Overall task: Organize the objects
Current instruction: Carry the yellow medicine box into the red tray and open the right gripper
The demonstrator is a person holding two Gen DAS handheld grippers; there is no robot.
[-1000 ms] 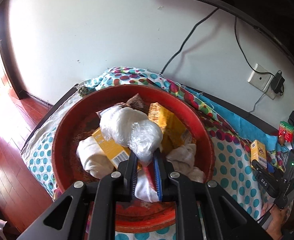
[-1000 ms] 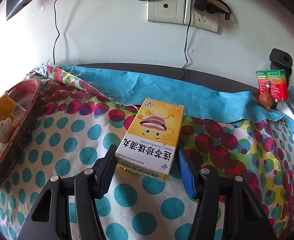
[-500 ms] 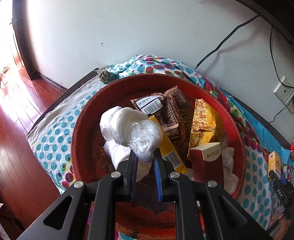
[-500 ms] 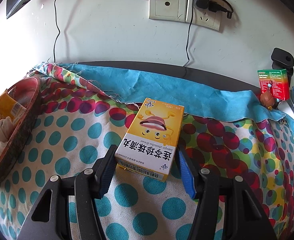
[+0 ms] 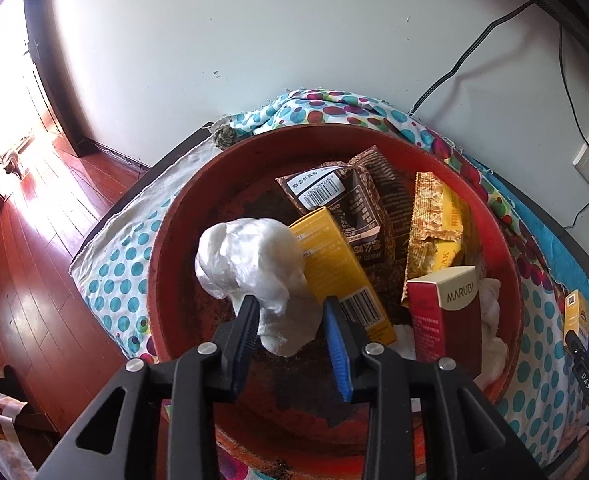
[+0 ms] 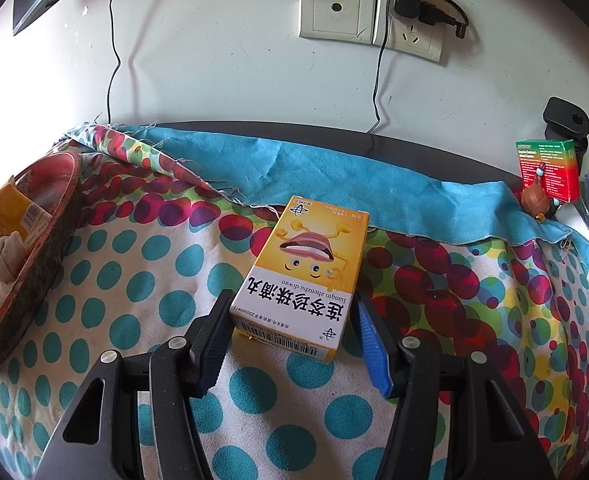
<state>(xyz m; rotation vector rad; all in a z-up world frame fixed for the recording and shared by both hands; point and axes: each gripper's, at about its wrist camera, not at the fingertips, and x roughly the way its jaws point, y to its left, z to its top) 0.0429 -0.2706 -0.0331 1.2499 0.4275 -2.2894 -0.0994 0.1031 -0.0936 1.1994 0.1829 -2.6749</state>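
white plastic bag, crumpled, sits inside the red bowl as the left gripper lets go: its jaws are opening, the bag's tail is between them, and neither pad appears to press on it. the release over the bowl's bare side looks meant to drop the bag beside the goods already gathered there, in line with a tidy-up that collects loose items in 1 container.

leaning against the bag is a yellow carton with a barcode; behind it a brown packet with a white barcode label, and a gold wrapper propped on the far wall. a dark red box stands upright at the rim, its cream top reading "marubi". white cloth pads the bottom.

on the spotted tablecloth, well apart from the bowl, the right gripper straddles a yellow medicine box; its jaws stand either side with slim gaps visible, so no clamp yet, seemingly lined up to carry it over next. the box shows a cartoon mouth, chinese characters and "lianqin zhenzhu diwan". a green and red box waits by the wall.
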